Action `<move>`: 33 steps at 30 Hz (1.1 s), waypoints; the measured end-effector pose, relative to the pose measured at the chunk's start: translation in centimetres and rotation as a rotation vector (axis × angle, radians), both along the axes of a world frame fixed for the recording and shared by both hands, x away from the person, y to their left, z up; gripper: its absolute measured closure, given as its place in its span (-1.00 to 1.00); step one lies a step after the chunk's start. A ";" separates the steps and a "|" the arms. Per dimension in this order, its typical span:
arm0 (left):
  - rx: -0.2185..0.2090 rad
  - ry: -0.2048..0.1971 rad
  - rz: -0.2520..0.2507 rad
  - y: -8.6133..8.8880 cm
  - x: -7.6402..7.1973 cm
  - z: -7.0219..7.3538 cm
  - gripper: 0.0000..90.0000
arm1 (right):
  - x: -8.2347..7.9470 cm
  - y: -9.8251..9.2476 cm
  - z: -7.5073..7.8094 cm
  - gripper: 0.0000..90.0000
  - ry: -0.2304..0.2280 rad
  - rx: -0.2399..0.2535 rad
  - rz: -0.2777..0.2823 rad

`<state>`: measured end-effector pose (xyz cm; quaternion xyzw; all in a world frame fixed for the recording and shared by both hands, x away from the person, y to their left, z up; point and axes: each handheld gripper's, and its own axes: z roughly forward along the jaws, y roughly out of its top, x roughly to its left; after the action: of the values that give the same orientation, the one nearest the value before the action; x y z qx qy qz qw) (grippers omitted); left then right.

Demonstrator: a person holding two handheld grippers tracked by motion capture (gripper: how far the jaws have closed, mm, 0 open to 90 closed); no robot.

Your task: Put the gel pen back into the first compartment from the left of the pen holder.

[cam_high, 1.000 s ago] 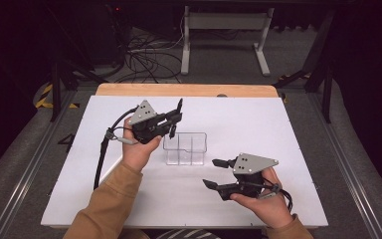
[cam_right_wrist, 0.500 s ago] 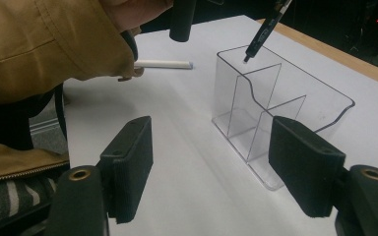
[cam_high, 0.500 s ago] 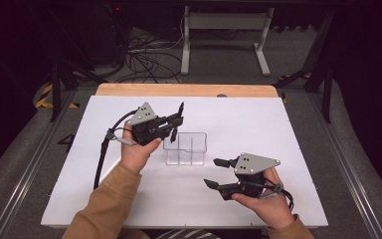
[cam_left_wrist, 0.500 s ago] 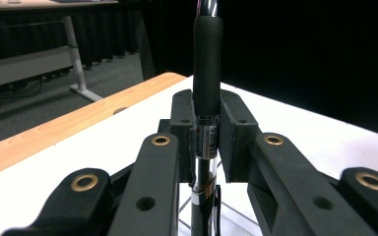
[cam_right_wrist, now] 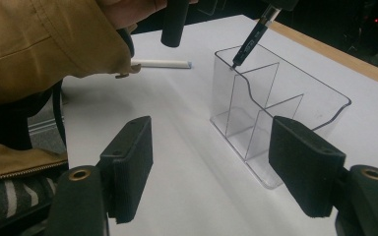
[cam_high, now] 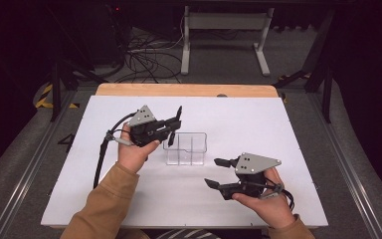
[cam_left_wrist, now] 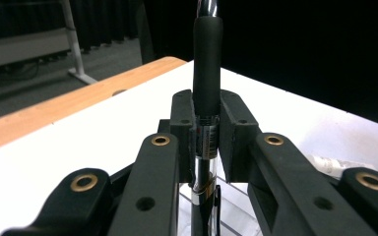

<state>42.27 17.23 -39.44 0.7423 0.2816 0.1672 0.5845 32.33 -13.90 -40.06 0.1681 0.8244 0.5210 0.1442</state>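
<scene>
The left tongs (cam_high: 173, 125) pinch a slim black pen (cam_left_wrist: 207, 73) with a silver band, its tip over the clear divided holder (cam_high: 185, 148); the right tongs (cam_high: 218, 173) stand spread, empty, nearby.

The left gripper (cam_high: 173, 125) and right gripper (cam_high: 218, 173) are black, each topped by a grey three-cornered plate (cam_high: 256, 163) with small dark screw holes, and brass-ringed rivets (cam_left_wrist: 160, 140) dot the jaw links. A black cable (cam_high: 101, 154) trails from the left one at centre left of the high view. The person wears mustard-tan sleeves (cam_high: 105, 206) over a striped garment (cam_right_wrist: 15, 199).
</scene>
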 end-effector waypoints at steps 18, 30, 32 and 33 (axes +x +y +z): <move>0.042 0.045 -0.001 0.3 -0.1 -1.1 0.75 | 0.1 0.0 -0.2 -0.25 0.012 -0.009 0.005; 0.122 0.107 0.000 0.2 -0.5 -1.3 0.76 | 0.2 0.1 -0.4 -0.26 0.019 -0.014 0.010; 0.140 0.110 0.002 0.2 -0.5 -1.3 0.76 | 0.2 0.1 -0.4 -0.26 0.019 -0.014 0.011; 0.147 0.113 0.000 0.2 -0.5 -1.3 0.76 | 0.2 0.1 -0.4 -0.26 0.019 -0.013 0.011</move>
<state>41.77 17.46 -40.77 0.7915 0.3011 0.1452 0.5117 32.56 -13.84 -40.49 0.1678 0.8300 0.5146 0.1346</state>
